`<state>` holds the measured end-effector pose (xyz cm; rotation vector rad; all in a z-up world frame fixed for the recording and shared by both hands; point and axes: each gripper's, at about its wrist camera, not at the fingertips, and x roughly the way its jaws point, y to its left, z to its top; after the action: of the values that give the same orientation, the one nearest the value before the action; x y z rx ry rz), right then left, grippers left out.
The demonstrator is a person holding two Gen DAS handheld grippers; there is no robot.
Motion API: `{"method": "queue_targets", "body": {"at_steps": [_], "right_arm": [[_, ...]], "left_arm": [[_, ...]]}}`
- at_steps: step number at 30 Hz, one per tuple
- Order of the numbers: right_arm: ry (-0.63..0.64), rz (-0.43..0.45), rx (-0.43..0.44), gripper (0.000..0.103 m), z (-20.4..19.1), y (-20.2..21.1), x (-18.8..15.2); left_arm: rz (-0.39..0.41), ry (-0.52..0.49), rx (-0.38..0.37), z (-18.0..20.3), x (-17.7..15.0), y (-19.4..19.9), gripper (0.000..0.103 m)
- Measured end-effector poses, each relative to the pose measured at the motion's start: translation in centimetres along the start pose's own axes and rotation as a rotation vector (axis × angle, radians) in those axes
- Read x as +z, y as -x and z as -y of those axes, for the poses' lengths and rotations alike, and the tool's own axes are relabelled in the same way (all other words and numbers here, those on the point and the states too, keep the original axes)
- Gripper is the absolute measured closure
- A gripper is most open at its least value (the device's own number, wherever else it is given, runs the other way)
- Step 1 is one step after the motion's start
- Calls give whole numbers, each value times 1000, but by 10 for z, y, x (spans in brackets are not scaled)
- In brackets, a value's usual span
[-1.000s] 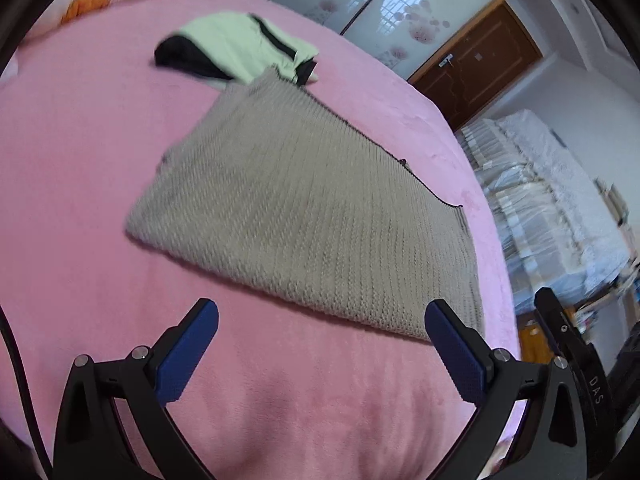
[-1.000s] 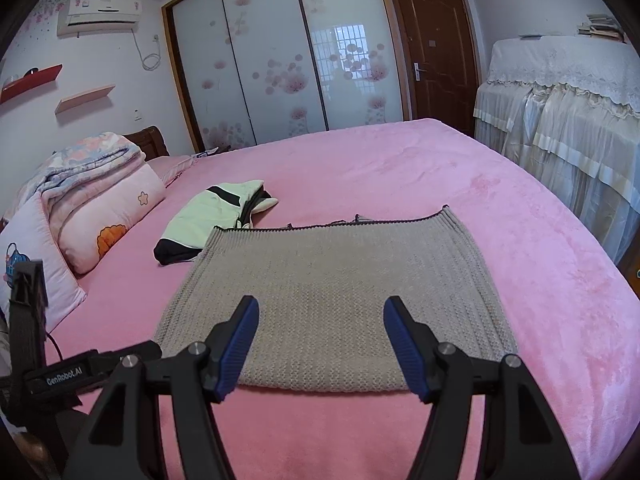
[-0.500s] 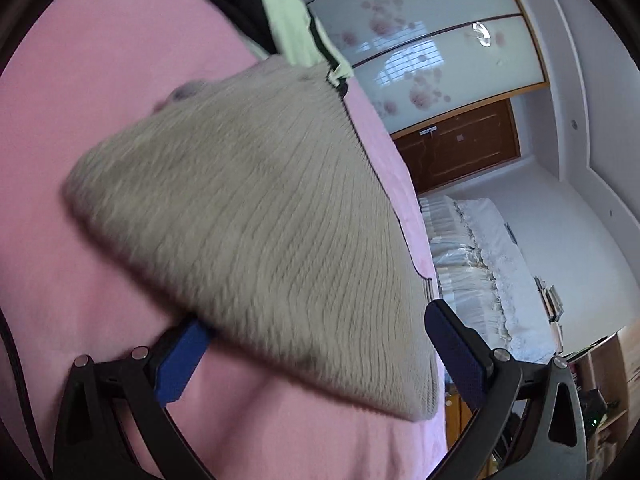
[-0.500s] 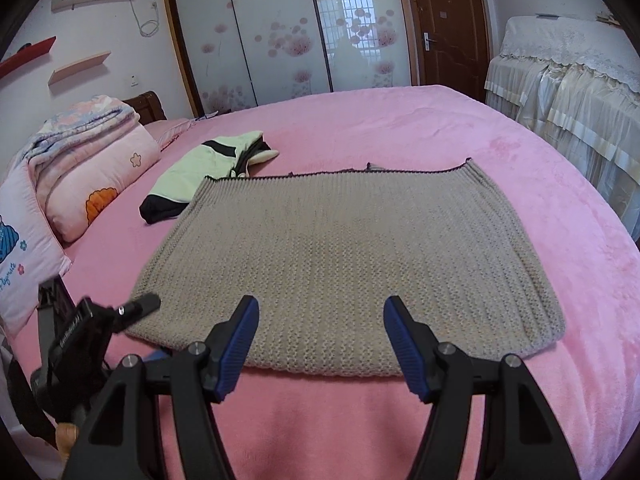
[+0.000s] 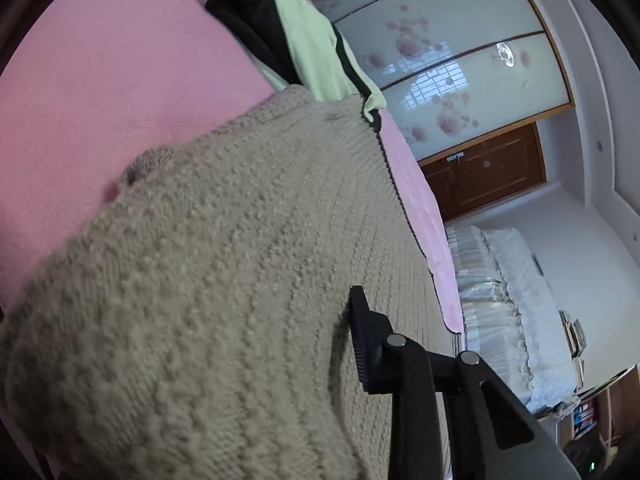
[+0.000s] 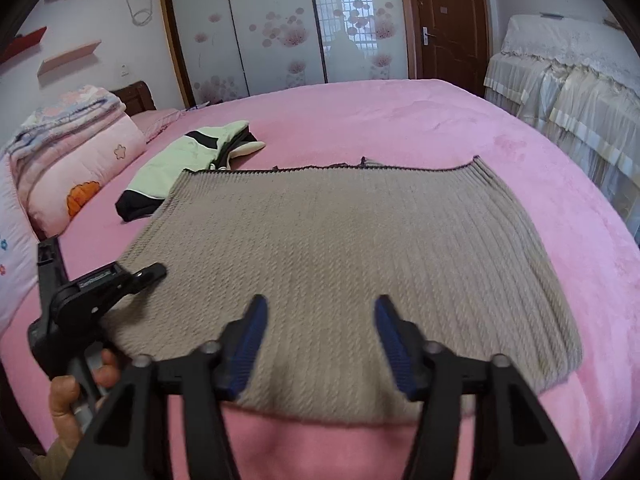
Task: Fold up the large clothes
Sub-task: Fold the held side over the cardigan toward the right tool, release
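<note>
While the pink bed (image 6: 400,120) carries it, the grey knit sweater (image 6: 340,248) lies flat near the front edge. Beside its far left corner sits a green-black garment (image 6: 188,160). Right gripper (image 6: 318,336) gapes wide, empty; left gripper (image 6: 132,278) at the sweater's left edge, grip unclear.

1 knit (image 6: 344,248), 1 green garment (image 6: 180,164), 2 grippers (image 6: 318,344) (image 6: 104,292), 1 bed (image 6: 400,120), 1 door (image 6: 448,20), 2 wall shelves (image 6: 68,60).
</note>
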<state>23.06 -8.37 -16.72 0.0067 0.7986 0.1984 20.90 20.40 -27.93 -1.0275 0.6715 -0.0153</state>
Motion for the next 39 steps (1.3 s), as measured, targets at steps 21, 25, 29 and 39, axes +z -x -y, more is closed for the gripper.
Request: {"method": "queue_targets", "body": {"at_steps": [21,25,29,39], "right_arm": [[-172,-203,230,97,56,-60,11],[-274,-83,57,97,126,3,-4],[-347,-55,-126,97,188,39,-30],[-415,-122,-159,96,235,44,-66]], "left_arm": [[152,-686,66,236,-66,12,89],[101,-789,41,282,-108,-18,89],[-26,-867,36,303,-165,-64,88],[-202,-960,130,285,-246,-129,87]]}}
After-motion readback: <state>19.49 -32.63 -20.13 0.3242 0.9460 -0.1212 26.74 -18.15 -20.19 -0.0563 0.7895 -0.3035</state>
